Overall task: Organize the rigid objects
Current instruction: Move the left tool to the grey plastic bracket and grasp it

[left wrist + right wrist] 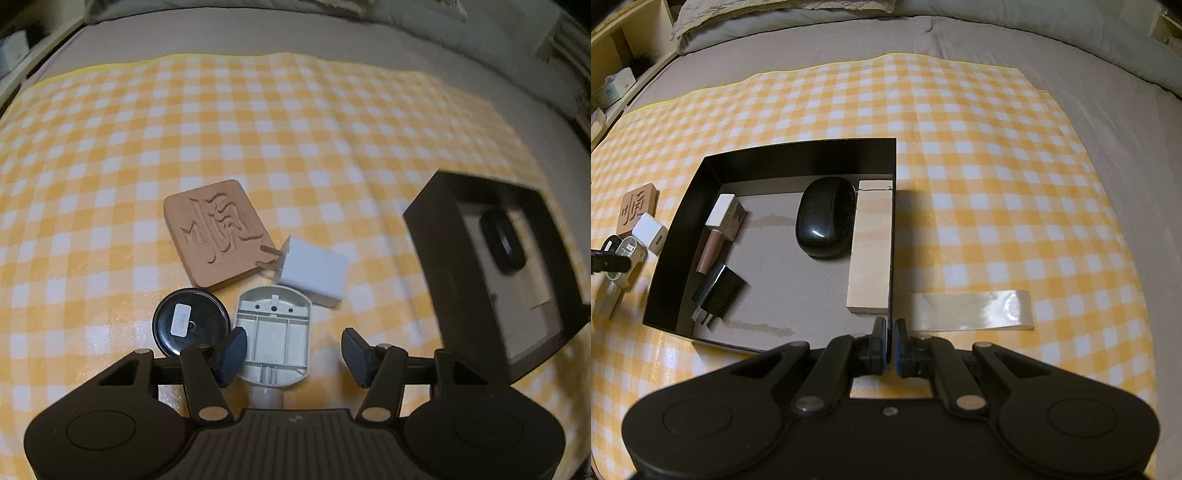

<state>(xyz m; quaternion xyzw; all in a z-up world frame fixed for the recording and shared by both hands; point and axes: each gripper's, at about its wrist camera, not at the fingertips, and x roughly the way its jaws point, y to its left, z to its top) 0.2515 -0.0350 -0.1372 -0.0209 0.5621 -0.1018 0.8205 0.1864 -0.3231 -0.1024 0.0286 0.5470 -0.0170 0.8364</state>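
In the left wrist view my left gripper (293, 350) is open above a grey plastic shell (275, 332) that lies between its fingers. A black disc (190, 321), a carved wooden tile (218, 230) and a white charger (314, 271) lie just beyond. The black box (436, 236) stands to the right. In the right wrist view my right gripper (891, 345) is shut on the near right wall of the black box (892, 221). Inside lie a black mouse (825, 216), a wooden block (871, 247), a black charger (718, 288) and a lip gloss (713, 245).
A yellow checked cloth (979, 177) covers a grey bed (1126, 155). A strip of clear tape (971, 308) lies right of the box. Pillows (783, 22) and a shelf (617, 55) are at the back.
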